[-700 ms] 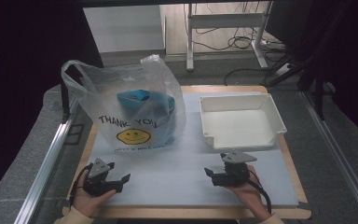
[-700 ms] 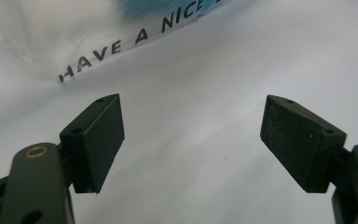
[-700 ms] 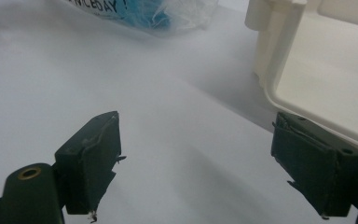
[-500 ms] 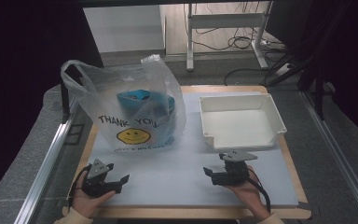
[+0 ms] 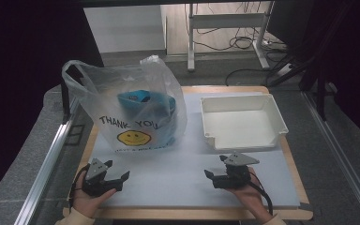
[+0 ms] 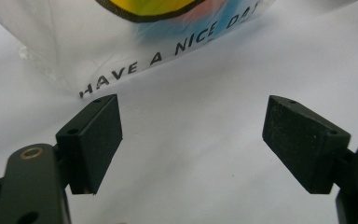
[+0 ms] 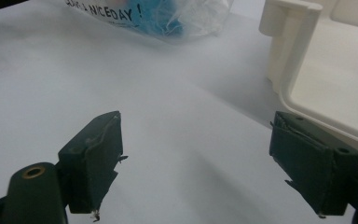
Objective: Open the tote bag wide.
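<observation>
A clear plastic bag (image 5: 136, 112) printed with "THANK YOU" and a yellow smiley stands at the back left of the white mat (image 5: 178, 176), with blue items (image 5: 145, 105) inside it. My left gripper (image 5: 117, 171) rests near the front left of the mat, open and empty. In the left gripper view, the left gripper (image 6: 191, 140) points at the bag's (image 6: 121, 51) lower edge. My right gripper (image 5: 215, 166) lies at the front right, open and empty. In the right gripper view, the right gripper (image 7: 196, 158) has bare mat between its jaws and the bag (image 7: 158, 16) farther off.
An empty white tray (image 5: 276, 117) sits at the back right of the mat, and its corner (image 7: 293, 42) rises close to the right gripper. The wooden table edge (image 5: 192, 213) runs along the front. Metal rails flank the table.
</observation>
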{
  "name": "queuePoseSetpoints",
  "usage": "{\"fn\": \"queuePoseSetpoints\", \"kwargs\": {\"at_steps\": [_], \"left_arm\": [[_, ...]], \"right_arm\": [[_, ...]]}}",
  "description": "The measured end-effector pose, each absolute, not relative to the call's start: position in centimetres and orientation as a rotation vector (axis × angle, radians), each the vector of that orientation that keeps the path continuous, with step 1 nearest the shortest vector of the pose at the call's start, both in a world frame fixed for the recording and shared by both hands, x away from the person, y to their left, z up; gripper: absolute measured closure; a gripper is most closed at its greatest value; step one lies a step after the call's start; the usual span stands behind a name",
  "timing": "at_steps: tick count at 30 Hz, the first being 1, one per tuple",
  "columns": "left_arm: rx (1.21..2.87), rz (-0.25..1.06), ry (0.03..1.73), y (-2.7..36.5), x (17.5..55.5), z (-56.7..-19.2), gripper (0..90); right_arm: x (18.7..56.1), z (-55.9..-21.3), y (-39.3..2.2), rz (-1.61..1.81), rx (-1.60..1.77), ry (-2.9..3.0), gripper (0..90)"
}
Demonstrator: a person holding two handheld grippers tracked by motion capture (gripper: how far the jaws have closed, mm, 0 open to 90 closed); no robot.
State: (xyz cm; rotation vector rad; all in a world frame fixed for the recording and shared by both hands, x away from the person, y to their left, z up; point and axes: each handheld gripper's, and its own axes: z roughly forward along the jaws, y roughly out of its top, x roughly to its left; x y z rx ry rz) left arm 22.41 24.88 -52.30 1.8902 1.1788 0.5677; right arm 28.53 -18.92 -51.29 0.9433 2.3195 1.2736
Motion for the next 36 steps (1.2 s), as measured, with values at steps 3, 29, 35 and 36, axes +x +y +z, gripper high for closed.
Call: {"fn": "queuePoseSetpoints", "kwargs": {"at_steps": [3, 29, 35, 36], "left_arm": [[1.884, 0.552, 1.152, 24.8, 22.5, -52.2, 22.2], [1.823, 0.546, 1.092, 27.4, 22.1, -46.5, 24.8], [1.795, 0.556, 1.106, 28.4, 22.8, -43.8, 26.6], [1.791, 0.559, 1.105, 28.5, 22.9, -43.5, 26.3]], "right_arm": [[28.2, -51.5, -18.7, 1.26, 0.943, 2.325, 17.7], [28.1, -51.6, -18.6, 1.254, 0.976, 2.326, 18.1], [28.0, -51.7, -18.4, 1.238, 0.973, 2.339, 18.1], [28.0, -51.7, -18.4, 1.235, 0.973, 2.341, 18.1]]}}
